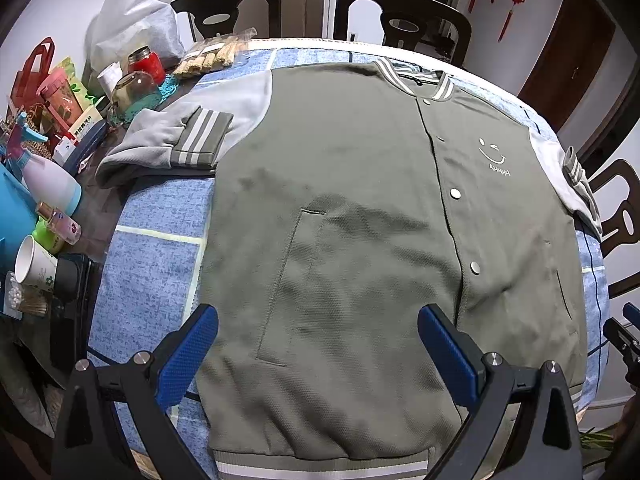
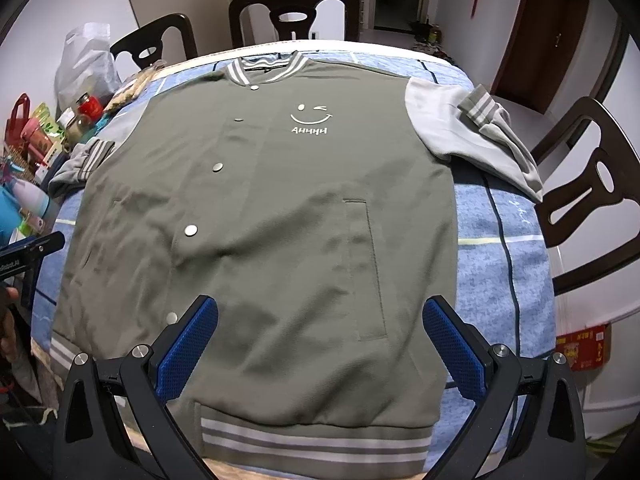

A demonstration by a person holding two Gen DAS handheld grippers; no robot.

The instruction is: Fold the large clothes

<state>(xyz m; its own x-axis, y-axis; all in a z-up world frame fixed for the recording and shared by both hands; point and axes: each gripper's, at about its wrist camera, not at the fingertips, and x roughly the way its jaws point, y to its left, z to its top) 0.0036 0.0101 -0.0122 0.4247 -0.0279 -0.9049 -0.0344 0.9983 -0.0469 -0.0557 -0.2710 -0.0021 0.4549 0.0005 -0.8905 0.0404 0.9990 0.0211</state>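
A grey-green varsity jacket (image 1: 340, 200) lies flat, front up and buttoned, on a blue cloth-covered table (image 1: 156, 264); it also shows in the right wrist view (image 2: 260, 220). Its light grey sleeves have striped cuffs. The left sleeve (image 1: 172, 144) is folded in beside the body; the right sleeve (image 2: 476, 136) drapes over the table's right edge. My left gripper (image 1: 318, 344) is open above the jacket's lower left half. My right gripper (image 2: 320, 340) is open above the lower right half near the striped hem (image 2: 312, 436). Both are empty.
Clutter crowds the table's left side: a red jar (image 1: 146, 64), a spray bottle (image 1: 44, 176), a paper cup (image 1: 34, 264), a white bag (image 1: 136, 12). Dark wooden chairs (image 2: 294, 12) ring the table. A red box (image 2: 584, 346) sits on the floor at right.
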